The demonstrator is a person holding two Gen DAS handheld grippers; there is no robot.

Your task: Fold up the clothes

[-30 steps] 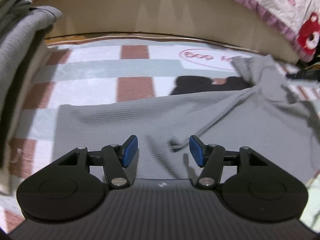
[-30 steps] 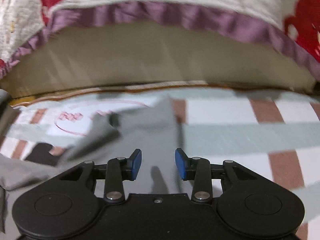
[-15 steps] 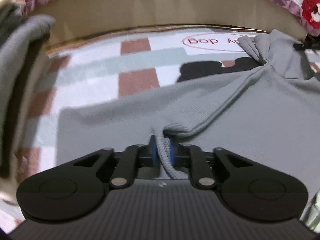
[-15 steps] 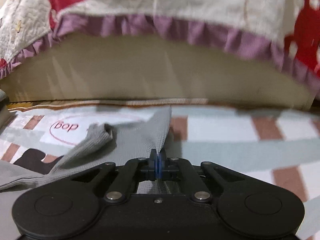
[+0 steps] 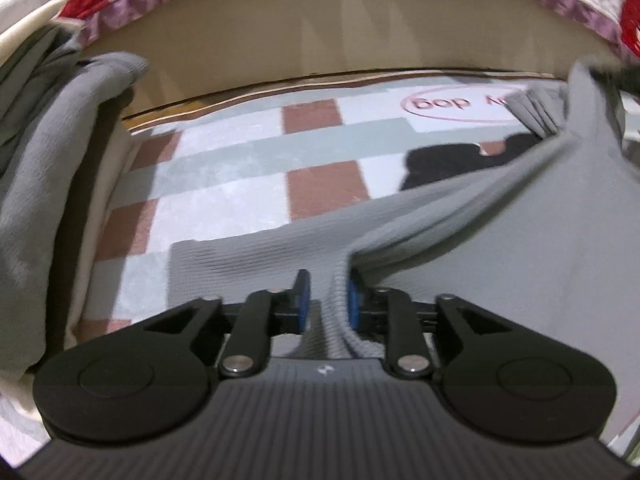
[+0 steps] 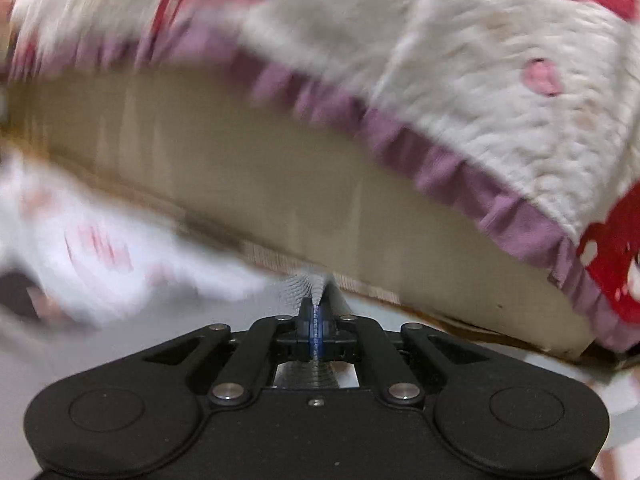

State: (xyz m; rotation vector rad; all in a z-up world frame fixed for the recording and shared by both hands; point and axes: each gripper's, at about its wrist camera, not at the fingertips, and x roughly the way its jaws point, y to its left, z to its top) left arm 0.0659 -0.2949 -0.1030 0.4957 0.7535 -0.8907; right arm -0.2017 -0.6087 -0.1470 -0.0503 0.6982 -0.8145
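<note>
A grey knit garment [image 5: 500, 240] lies on a checked mat [image 5: 248, 168]. My left gripper [image 5: 325, 294] is shut on a ribbed edge of the grey garment, which bunches up between the blue pads. A taut fold runs from there up to the right. My right gripper [image 6: 316, 322] is shut tight on a thin edge of the same grey garment [image 6: 310, 284], lifted off the mat. The right wrist view is blurred with motion.
A stack of grey clothes [image 5: 48, 152] lies at the left on a cream cushion. A beige bed base [image 5: 320, 28] with a white, red and purple quilt [image 6: 480, 80] hanging over it closes off the far side.
Both grippers closed on the garment's edge from open a second ago. Since half a second ago the right gripper has lifted and swung, and the cloth between the grippers has pulled taut.
</note>
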